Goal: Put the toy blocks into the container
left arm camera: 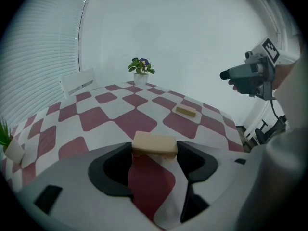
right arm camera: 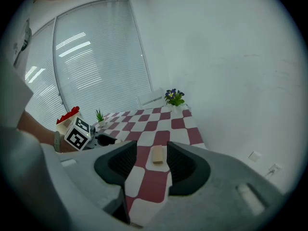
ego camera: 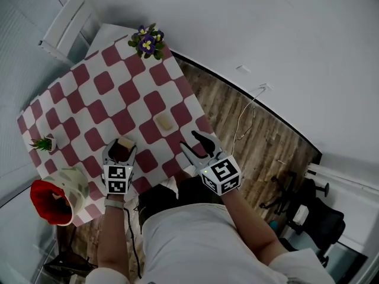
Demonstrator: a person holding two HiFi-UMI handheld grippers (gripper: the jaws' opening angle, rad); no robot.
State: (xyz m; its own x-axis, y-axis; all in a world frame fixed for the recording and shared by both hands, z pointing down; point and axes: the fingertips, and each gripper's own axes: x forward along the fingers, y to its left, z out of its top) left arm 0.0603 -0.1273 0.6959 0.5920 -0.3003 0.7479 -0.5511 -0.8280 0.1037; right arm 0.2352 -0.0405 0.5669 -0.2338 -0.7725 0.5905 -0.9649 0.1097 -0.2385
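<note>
A tan toy block (left arm camera: 154, 145) sits crosswise between the jaws of my left gripper (left arm camera: 154, 153), which is shut on it; in the head view this block (ego camera: 125, 142) is over the table's near part, ahead of the left gripper (ego camera: 121, 149). A second tan block (ego camera: 165, 122) lies flat on the checkered cloth, also seen in the left gripper view (left arm camera: 186, 111). My right gripper (ego camera: 193, 142) is held open short of that block (right arm camera: 157, 155), its jaws (right arm camera: 150, 159) wide apart and holding nothing. The red-lined container (ego camera: 54, 199) stands at the table's near left corner.
The red-and-white checkered table (ego camera: 112, 81) carries a purple flower pot (ego camera: 147, 42) at the far corner and a small green plant (ego camera: 44, 142) at the left edge. A white chair (ego camera: 66, 21) stands beyond it. Wooden floor with a cable (ego camera: 243, 120) lies to the right.
</note>
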